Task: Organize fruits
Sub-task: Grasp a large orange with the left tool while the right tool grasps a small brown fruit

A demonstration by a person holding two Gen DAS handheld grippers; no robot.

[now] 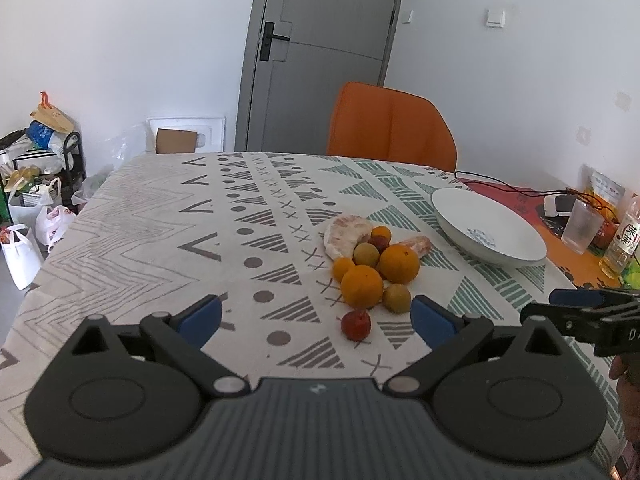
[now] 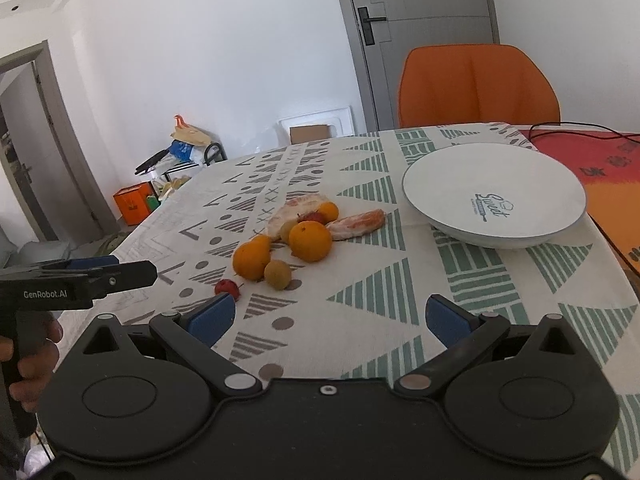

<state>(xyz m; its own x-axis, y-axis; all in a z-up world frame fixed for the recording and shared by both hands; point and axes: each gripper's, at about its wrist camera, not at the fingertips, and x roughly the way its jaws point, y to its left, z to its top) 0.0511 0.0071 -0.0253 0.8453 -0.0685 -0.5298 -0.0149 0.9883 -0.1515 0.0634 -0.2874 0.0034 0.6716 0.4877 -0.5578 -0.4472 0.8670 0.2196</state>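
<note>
A cluster of fruit lies on the patterned tablecloth: two big oranges (image 1: 361, 286) (image 1: 399, 265), smaller oranges, two green-yellow fruits (image 1: 396, 298), a small red fruit (image 1: 355, 324) nearest me, and peeled pomelo pieces (image 1: 346, 234) behind. A white bowl (image 1: 488, 232) stands empty to the right of the pile. My left gripper (image 1: 316, 320) is open just in front of the red fruit, holding nothing. In the right wrist view the same pile (image 2: 310, 240) sits ahead to the left and the bowl (image 2: 494, 196) ahead to the right. My right gripper (image 2: 330, 320) is open and empty.
An orange chair (image 1: 390, 124) stands at the table's far side before a grey door (image 1: 316, 52). A plastic cup (image 1: 581, 226), bottles and a cable sit on the red-orange cloth at the right. Bags and a rack (image 1: 36, 184) crowd the floor at left.
</note>
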